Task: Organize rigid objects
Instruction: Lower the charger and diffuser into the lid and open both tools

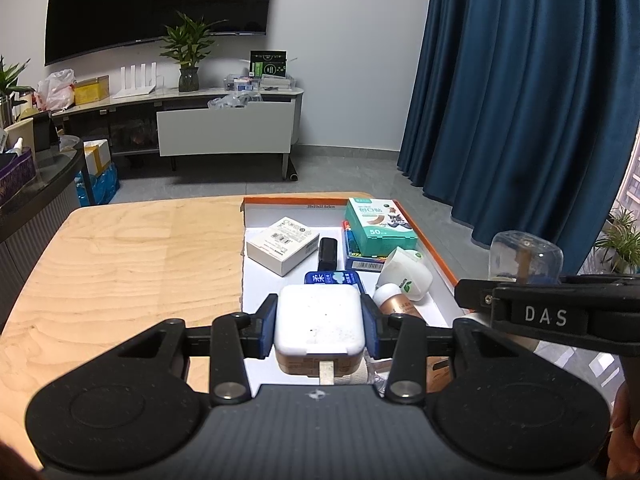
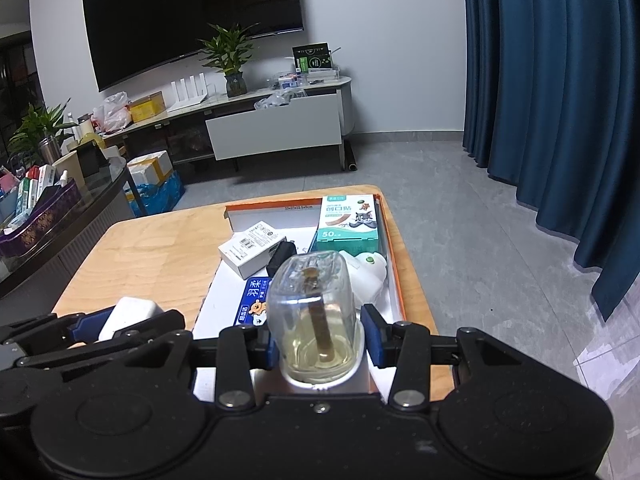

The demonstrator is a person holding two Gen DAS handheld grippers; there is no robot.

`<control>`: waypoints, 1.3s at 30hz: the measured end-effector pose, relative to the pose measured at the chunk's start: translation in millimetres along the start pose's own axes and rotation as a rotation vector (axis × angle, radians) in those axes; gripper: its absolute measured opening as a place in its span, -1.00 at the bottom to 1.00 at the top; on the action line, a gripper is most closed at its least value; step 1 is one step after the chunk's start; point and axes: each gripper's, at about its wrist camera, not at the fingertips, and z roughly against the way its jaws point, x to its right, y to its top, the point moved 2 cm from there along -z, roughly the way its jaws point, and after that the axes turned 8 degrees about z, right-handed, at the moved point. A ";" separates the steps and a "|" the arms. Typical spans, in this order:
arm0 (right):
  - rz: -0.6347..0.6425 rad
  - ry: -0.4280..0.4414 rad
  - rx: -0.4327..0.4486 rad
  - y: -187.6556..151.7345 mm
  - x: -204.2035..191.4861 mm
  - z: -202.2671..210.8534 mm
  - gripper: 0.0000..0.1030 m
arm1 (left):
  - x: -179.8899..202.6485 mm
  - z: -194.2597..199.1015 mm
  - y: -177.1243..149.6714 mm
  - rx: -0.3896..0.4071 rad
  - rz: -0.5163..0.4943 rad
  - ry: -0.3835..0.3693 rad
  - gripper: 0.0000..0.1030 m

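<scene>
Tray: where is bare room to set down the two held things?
The tray is crowded on its right and near side. Bare floor lies along its left wall, near the white box. The wooden table left of the tray is free. Left gripper holds a white case; right gripper a clear bottle.

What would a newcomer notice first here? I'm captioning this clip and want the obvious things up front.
Each gripper is clamped on something: the left gripper holds a white square case, the right gripper a clear bottle of yellowish liquid. Both hover over the near end of an orange-rimmed tray crowded with boxes on the wooden table.
</scene>
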 end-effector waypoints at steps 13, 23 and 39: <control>0.004 0.025 -0.074 12.7 1.0 -48.1 0.35 | -6.0 -15.7 -5.6 -0.042 0.008 0.006 -0.17; -0.078 -0.032 0.057 10.7 22.9 -23.6 0.50 | 1.3 -33.5 -18.1 -0.107 -0.004 -0.070 -0.16; -0.004 -0.022 0.052 -13.4 11.0 40.3 0.71 | 9.9 28.9 -8.6 -0.044 -0.013 0.018 1.00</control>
